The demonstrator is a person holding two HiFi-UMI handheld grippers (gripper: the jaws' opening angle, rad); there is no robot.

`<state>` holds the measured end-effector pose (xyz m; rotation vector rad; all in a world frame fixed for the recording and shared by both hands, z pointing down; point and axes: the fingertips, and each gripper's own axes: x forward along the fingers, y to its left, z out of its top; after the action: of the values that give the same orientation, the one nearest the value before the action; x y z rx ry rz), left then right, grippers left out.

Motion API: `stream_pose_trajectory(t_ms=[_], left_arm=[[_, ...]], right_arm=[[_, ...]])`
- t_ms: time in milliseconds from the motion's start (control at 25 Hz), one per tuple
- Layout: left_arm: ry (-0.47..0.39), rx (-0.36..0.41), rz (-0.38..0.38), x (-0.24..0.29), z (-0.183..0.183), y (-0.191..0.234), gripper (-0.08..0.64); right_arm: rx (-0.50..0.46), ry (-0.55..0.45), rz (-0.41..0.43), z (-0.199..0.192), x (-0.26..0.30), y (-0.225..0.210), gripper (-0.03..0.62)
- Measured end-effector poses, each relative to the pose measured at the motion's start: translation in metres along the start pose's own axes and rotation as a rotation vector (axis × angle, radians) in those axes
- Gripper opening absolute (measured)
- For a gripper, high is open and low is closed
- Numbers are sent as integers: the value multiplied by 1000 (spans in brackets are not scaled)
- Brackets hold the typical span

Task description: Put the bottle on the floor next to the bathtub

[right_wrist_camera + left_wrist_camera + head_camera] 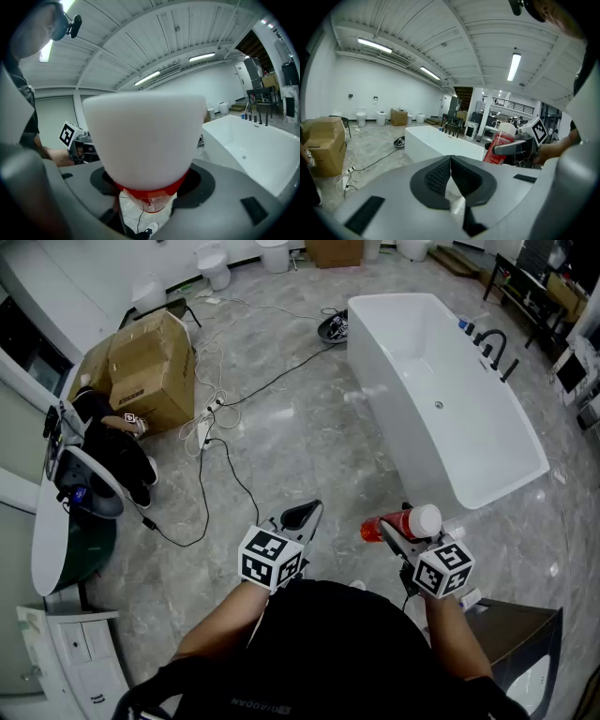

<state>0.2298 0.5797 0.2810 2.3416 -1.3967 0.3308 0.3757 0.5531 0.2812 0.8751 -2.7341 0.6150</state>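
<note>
A red bottle (401,523) with a white cap lies crosswise in my right gripper (389,532), whose jaws are shut on its body, held above the floor near the tub's near end. In the right gripper view the white cap (145,136) fills the middle, with the red body below it between the jaws. The left gripper view shows the bottle (500,146) at right. My left gripper (302,515) hovers to the left of the bottle with its pads (440,176) touching and nothing held. The white bathtub (441,399) stands ahead on the right.
A cardboard box (141,371) and trailing cables (216,427) lie on the marble floor at left, beside a dark bag (108,451). A black faucet (492,343) stands beyond the tub. A dark cabinet (516,634) is at lower right.
</note>
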Motion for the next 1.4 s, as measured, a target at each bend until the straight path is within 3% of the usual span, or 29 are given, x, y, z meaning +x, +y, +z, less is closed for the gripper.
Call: stream_pose_trajectory(t_ms=[880, 1120, 1400], left_arm=[[8, 21, -64, -19, 3, 64, 17], [12, 32, -76, -27, 9, 91, 17], [25, 58, -94, -41, 14, 141, 17]], right_arm=[[13, -38, 3, 19, 56, 48, 284], [3, 16, -28, 17, 81, 58, 284], [7, -2, -78, 27, 117, 67, 284]])
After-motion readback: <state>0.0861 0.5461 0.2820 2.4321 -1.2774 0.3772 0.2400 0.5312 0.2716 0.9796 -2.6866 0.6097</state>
